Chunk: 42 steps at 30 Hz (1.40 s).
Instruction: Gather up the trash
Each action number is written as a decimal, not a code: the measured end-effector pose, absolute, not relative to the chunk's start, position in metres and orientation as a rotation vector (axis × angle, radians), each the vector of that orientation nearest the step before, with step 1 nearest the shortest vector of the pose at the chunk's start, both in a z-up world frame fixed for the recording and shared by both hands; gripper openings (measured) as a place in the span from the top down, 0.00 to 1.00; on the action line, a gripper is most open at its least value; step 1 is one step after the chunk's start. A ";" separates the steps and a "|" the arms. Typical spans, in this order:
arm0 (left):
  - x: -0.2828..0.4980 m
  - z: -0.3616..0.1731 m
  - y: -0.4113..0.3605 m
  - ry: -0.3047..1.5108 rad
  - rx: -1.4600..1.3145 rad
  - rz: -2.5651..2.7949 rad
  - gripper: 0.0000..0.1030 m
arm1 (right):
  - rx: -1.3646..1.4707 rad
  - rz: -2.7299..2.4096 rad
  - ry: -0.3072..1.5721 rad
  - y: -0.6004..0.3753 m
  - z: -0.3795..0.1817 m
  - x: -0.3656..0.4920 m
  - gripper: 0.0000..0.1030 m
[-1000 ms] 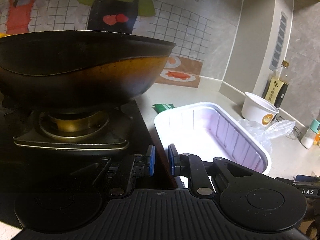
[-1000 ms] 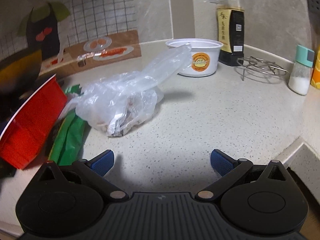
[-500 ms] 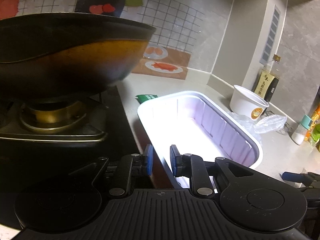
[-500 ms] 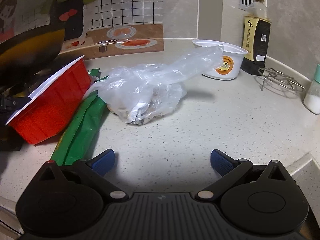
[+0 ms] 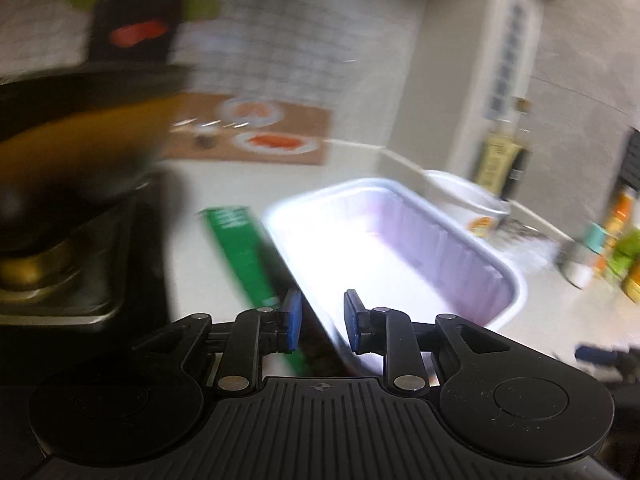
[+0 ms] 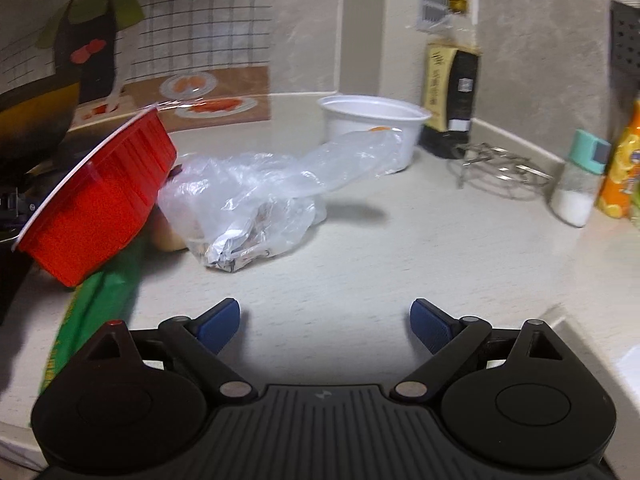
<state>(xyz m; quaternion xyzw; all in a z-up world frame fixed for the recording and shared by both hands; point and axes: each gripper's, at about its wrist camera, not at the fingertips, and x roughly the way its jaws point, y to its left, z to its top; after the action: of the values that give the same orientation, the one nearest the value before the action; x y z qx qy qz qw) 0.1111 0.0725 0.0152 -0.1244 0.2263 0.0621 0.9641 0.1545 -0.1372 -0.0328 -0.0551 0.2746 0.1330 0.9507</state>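
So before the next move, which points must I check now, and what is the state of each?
1. Red tray still between the left gripper's opening jaws: ok, rim inside.
2. Tray level: not ok, tilted.
3. Right gripper free: ok, jaws wide, closing, nothing between.
4. Plastic bag reachable on the counter: ok.
5. Green wrapper clear: not ok, partly under the tray.

The left wrist view is smeared with motion blur, and glare washes out the floor of the white-lined tray point(image 5: 400, 248) just ahead of the claw. The right wrist view is sharper and evenly, dimly lit, with the plastic bag point(image 6: 256, 200) ahead casting a soft shadow rightward. Fisheye bending curves both views' edges.
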 end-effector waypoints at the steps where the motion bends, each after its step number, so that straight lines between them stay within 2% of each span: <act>1: 0.113 0.017 0.069 0.458 -0.243 0.102 0.74 | -0.106 0.245 0.547 -0.143 -0.029 0.157 0.10; 12: 0.106 0.031 0.077 0.430 -0.217 0.227 0.74 | 0.071 0.211 0.421 -0.161 0.075 0.209 0.10; 20: 0.102 0.025 0.093 0.480 -0.236 0.259 0.74 | 0.197 0.360 0.309 -0.142 0.163 0.198 0.11; 24: 0.102 0.022 0.104 0.477 -0.272 0.267 0.74 | 0.166 0.238 0.355 -0.155 0.164 0.222 0.11; 32: 0.091 0.032 0.100 0.456 -0.321 0.160 0.73 | 0.074 0.183 0.521 -0.161 0.116 0.289 0.11; 33: 0.089 0.033 0.099 0.453 -0.322 0.153 0.73 | 0.058 0.191 0.533 -0.155 0.109 0.301 0.14; 35: 0.082 0.035 0.098 0.443 -0.323 0.142 0.73 | 0.050 0.208 0.562 -0.146 0.096 0.325 0.24; 37: 0.077 0.038 0.097 0.426 -0.328 0.140 0.74 | 0.074 0.243 0.597 -0.135 0.080 0.352 0.52; 42: 0.070 0.057 0.097 0.382 -0.314 0.145 0.74 | 0.087 0.272 0.682 -0.112 0.045 0.413 0.66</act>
<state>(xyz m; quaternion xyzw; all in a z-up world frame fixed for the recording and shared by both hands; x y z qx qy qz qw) 0.0702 0.0972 0.0570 -0.1550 0.1888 0.0715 0.9671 0.4131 -0.1115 0.0453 0.0426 0.3334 0.1328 0.9324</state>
